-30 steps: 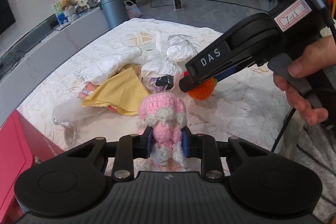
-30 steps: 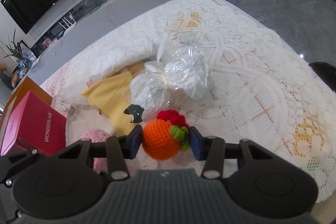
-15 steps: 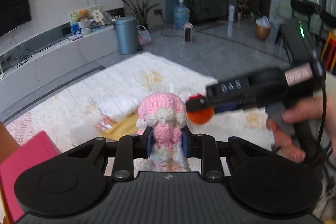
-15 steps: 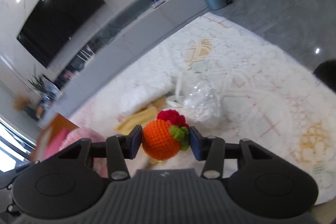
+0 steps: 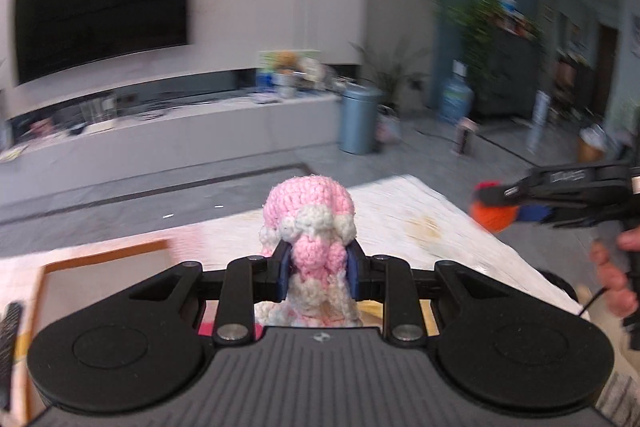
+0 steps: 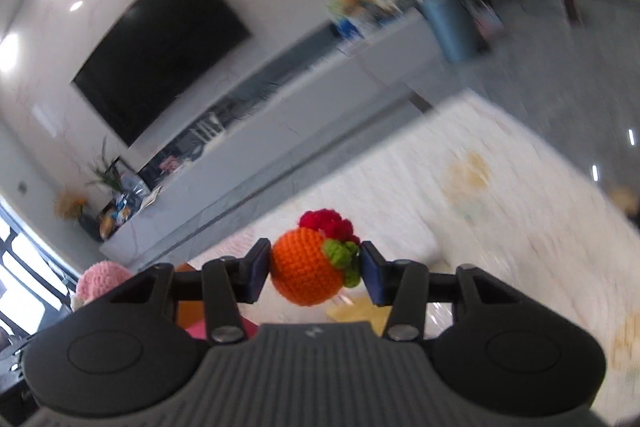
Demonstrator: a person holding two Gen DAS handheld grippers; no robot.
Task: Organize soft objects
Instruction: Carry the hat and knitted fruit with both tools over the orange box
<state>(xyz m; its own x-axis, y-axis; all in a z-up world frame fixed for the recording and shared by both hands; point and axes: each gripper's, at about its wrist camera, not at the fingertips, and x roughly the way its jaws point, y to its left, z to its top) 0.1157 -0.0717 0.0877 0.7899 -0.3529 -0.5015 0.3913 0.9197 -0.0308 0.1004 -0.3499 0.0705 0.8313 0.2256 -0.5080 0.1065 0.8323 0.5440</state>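
Left tool (image 5: pixel 318 273) clamped on pink-and-cream crochet toy (image 5: pixel 310 223), blue pads (image 5: pixel 283 271) pressing both sides of its narrow middle, pink head sticking up above the fingers, cream base hanging below. Toy held in the air over the near-left part of the desk (image 5: pixel 420 227), covered in white lace cloth. Right tool (image 6: pixel 310 273) clamped on orange crochet ball (image 6: pixel 306 269), green leaf bit against the right pad, red crochet tuft (image 6: pixel 326 221) on top. Ball also lifted clear of the desk, above the cloth. From left wrist view, right tool (image 5: pixel 516 205) off toward the right edge with orange ball (image 5: pixel 492 215) in its tip, hand (image 5: pixel 614 269) on the handle. Wooden-rimmed box (image 5: pixel 104 255) at near-left. Yellow cloth (image 6: pixel 360 311) partly seen below right tool. Heavy motion blur throughout.
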